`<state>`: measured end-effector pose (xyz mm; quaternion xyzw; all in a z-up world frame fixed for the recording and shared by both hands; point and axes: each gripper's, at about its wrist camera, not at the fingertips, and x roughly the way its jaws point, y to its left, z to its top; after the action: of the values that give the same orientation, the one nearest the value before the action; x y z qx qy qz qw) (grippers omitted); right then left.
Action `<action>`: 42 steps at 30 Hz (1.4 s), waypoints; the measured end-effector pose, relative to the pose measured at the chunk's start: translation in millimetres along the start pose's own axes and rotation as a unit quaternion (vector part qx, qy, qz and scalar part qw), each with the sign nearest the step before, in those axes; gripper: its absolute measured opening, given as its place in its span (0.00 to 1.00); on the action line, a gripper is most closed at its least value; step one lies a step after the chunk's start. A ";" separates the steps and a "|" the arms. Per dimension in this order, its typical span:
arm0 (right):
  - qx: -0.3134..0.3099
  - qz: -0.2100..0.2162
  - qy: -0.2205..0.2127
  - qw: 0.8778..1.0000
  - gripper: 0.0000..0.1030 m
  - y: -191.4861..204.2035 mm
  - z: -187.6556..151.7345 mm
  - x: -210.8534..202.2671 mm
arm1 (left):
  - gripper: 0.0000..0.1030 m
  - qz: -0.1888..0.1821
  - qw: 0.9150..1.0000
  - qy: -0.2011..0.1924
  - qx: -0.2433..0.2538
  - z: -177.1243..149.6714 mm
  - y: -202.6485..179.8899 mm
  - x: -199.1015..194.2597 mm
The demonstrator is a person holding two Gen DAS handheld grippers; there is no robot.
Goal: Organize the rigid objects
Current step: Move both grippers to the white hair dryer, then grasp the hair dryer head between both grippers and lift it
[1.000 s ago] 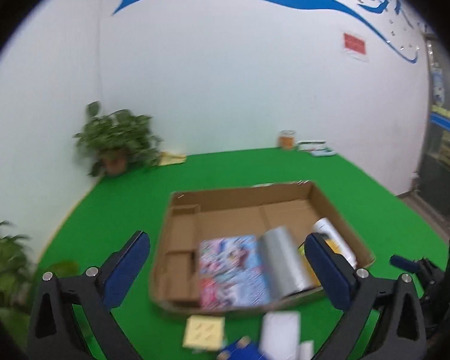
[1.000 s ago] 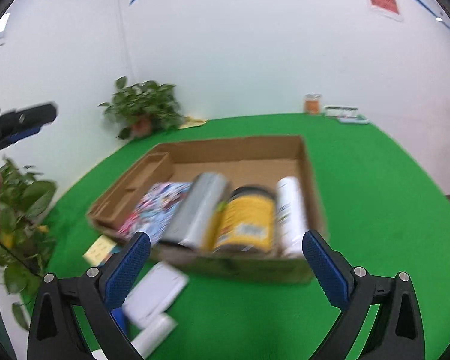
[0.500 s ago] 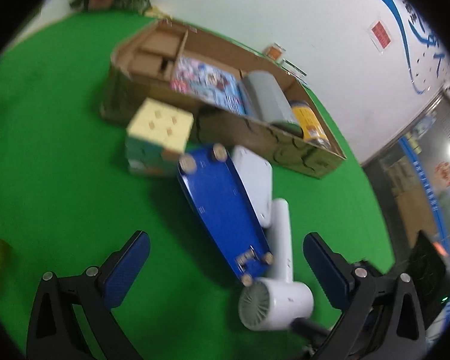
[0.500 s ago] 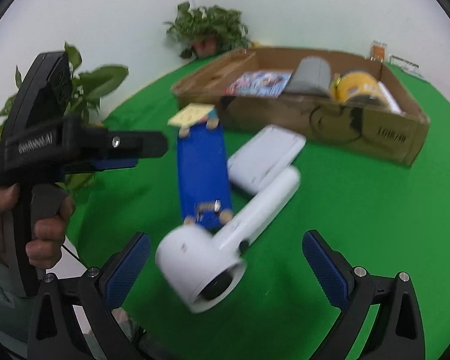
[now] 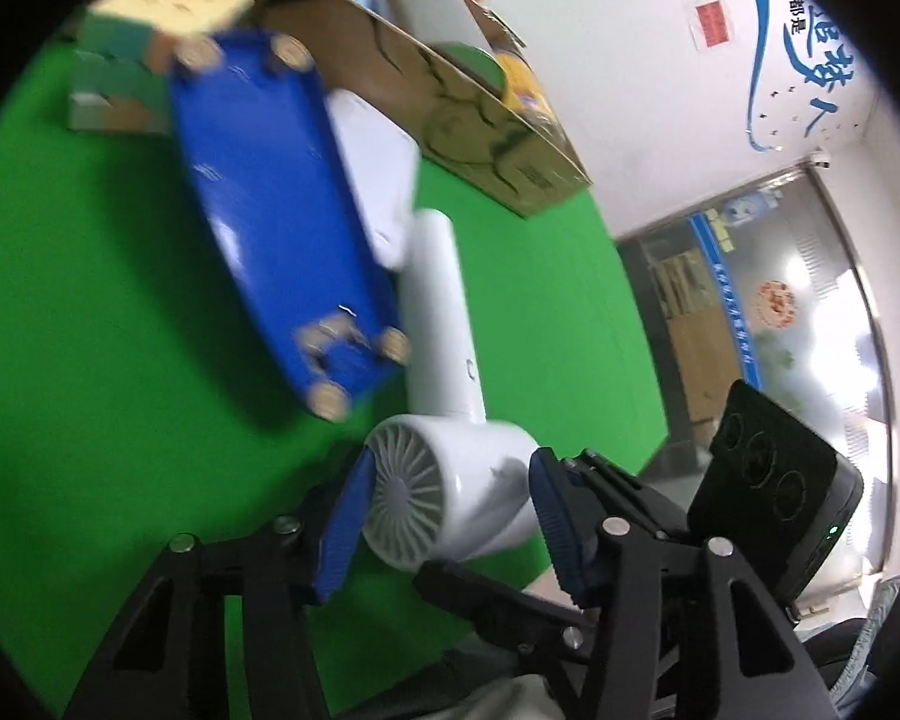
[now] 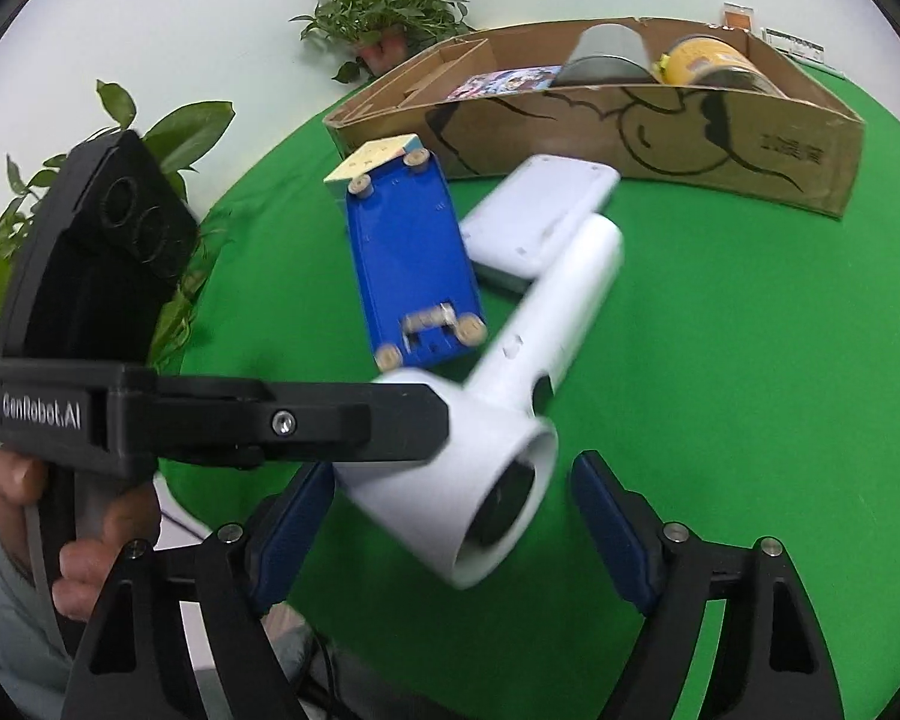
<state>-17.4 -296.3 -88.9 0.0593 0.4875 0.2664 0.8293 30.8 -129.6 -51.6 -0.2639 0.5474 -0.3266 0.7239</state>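
A white hair dryer [image 5: 450, 480] lies on the green table, its handle pointing toward a cardboard box [image 5: 486, 138]. My left gripper [image 5: 450, 516] has closed its blue pads on the dryer's round head. In the right wrist view the dryer [image 6: 498, 420] shows with its nozzle facing the camera, and the left gripper's black body [image 6: 270, 420] reaches onto its head. My right gripper [image 6: 456, 531] is open, its fingers on either side of the nozzle without touching it. A blue upside-down case [image 6: 411, 264] and a white flat box [image 6: 540, 210] lie beside the handle.
The cardboard box [image 6: 750, 144] holds a picture book [image 6: 504, 81], a grey roll [image 6: 606, 51] and a yellow can [image 6: 708, 60]. A yellow cube [image 6: 372, 159] sits by the box's left corner. Potted plants [image 6: 384, 18] stand at the table's far and left edges.
Both grippers dropped from above the box to the dryer at the table's near edge. The left gripper went from wide open to closed on the dryer's head. The right gripper narrowed around the nozzle.
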 end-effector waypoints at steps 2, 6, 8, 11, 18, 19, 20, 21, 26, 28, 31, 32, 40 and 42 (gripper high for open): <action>-0.002 0.004 0.006 1.000 0.78 -8.6 -7.6 -10.4 | 0.50 -0.021 1.000 0.021 0.005 -1.3 -7.1 14.9; -0.006 -0.017 -0.018 1.000 0.76 -26.3 -12.5 -34.7 | 0.50 -0.042 0.998 0.035 0.003 -2.2 -16.0 33.7; -0.005 -0.038 -0.018 0.999 0.72 -33.6 -11.6 -36.2 | 0.50 -0.040 0.999 0.029 -0.008 1.6 -12.8 35.2; -0.010 -0.045 -0.003 0.999 0.60 -34.0 -10.2 -29.7 | 0.51 -0.020 1.000 0.008 -0.023 0.5 -5.7 26.3; -0.016 -0.081 -0.008 0.997 0.58 -24.1 -13.9 -25.7 | 0.51 -0.029 0.998 0.019 -0.055 12.5 -2.0 38.9; -0.012 -0.084 -0.009 0.996 0.58 -23.9 -15.9 -26.6 | 0.51 -0.034 0.997 0.023 -0.061 12.4 -1.0 40.4; -0.009 -0.085 -0.010 0.996 0.58 -23.6 -17.9 -27.8 | 0.51 -0.033 0.997 0.026 -0.064 13.4 -0.3 43.5; -0.004 -0.084 -0.010 0.996 0.58 -23.0 -21.6 -30.1 | 0.51 -0.025 0.997 0.031 -0.067 15.2 -0.9 48.8; 0.010 -0.076 -0.017 0.997 0.58 -21.4 -33.8 -37.5 | 0.50 -0.024 0.997 0.043 -0.056 17.4 -9.2 60.9; 0.010 -0.074 -0.019 0.997 0.58 -20.1 -37.2 -39.2 | 0.49 -0.011 0.998 0.047 -0.047 19.1 -16.0 63.5; 0.010 -0.078 -0.022 0.997 0.58 -19.4 -40.1 -41.9 | 0.38 0.014 0.998 0.051 -0.035 17.1 -19.7 60.8; 0.015 -0.078 -0.026 0.996 0.58 -20.8 -40.6 -43.6 | 0.36 0.018 0.998 0.052 -0.032 16.7 -20.1 61.7; -0.005 -0.087 -0.047 0.995 0.57 -13.6 -38.3 -50.5 | 0.33 0.025 1.000 0.010 -0.008 22.0 -35.5 41.3; -0.014 -0.085 -0.063 0.994 0.57 -9.7 -30.9 -56.5 | 0.33 0.028 1.000 -0.010 0.007 26.8 -45.1 29.8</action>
<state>-61.3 -337.8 -64.5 0.0225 0.4339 0.1972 0.8788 54.0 -180.9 -29.7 -0.2466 0.5452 -0.3078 0.7397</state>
